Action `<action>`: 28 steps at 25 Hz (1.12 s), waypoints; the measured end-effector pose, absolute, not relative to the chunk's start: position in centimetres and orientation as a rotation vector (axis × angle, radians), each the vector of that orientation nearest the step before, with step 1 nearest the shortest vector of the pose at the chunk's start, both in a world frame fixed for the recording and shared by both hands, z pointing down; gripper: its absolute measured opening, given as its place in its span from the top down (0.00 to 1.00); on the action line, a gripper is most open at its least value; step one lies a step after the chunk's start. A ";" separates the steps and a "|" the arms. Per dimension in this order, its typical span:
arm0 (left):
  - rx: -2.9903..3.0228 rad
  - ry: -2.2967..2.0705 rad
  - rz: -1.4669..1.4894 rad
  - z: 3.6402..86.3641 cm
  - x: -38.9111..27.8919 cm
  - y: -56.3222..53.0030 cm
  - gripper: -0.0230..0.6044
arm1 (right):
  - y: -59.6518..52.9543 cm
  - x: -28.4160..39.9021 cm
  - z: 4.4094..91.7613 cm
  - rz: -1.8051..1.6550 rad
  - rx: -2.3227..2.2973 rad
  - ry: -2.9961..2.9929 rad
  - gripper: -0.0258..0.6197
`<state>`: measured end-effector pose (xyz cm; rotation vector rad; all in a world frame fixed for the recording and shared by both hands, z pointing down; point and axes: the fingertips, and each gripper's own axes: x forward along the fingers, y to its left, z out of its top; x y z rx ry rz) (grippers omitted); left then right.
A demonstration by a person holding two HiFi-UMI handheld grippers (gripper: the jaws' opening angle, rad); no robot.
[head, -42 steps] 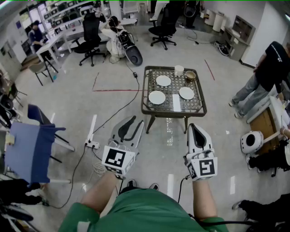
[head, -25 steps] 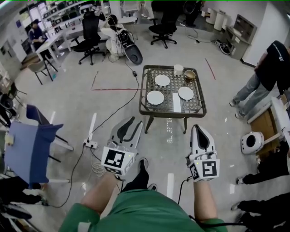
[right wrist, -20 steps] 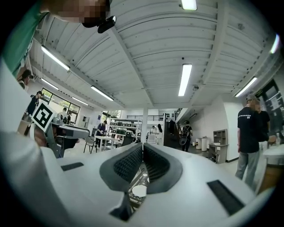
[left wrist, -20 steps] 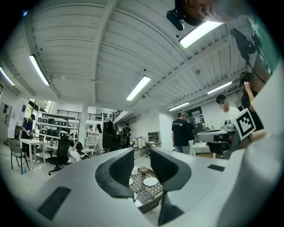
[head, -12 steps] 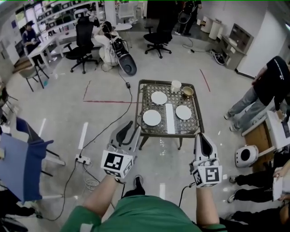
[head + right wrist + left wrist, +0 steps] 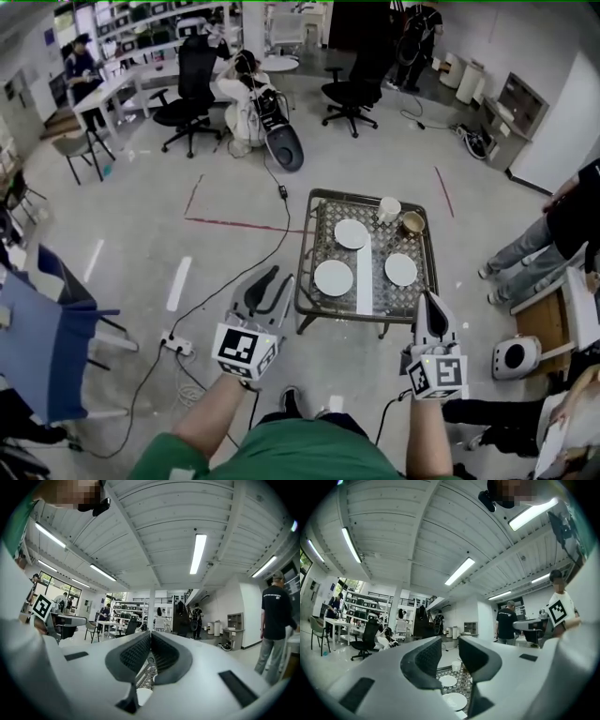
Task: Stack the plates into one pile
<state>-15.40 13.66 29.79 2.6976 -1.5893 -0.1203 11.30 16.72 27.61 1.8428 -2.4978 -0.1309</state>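
Note:
Three white plates lie apart on a low wicker table (image 6: pixel 311 298) with a glass top: a far plate (image 6: pixel 352 233), a near left plate (image 6: pixel 334 277) and a right plate (image 6: pixel 401 269). My left gripper (image 6: pixel 279 275) hangs short of the table's near left corner, open and empty. In the left gripper view, two plates (image 6: pixel 448 680) (image 6: pixel 454 701) show through the gap of this gripper (image 6: pixel 450 652). My right gripper (image 6: pixel 427 300) is at the near right corner, shut with nothing in it. In the right gripper view its pads meet (image 6: pixel 151 638).
A white cup (image 6: pixel 389 208), a brown bowl (image 6: pixel 412 223) and a white strip (image 6: pixel 364 267) share the table. A cable (image 6: pixel 246 267) runs over the floor at left. A person (image 6: pixel 553 234) stands at right near a round white device (image 6: pixel 513 356). Office chairs (image 6: pixel 356 89) stand behind.
Both grippers have been carried toward the table, which now lies closer, beside their tips. The jaws stand as before, left open and right shut.

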 end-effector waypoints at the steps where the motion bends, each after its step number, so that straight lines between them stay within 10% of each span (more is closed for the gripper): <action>1: 2.696 -1.592 -0.105 30.0 -15.5 13.1 0.77 | 16.0 11.3 28.0 -0.114 1.845 -2.504 0.92; 28: 2.550 -1.783 0.076 33.9 -6.9 -10.3 0.77 | -12.4 19.5 35.7 0.162 1.646 -2.675 0.92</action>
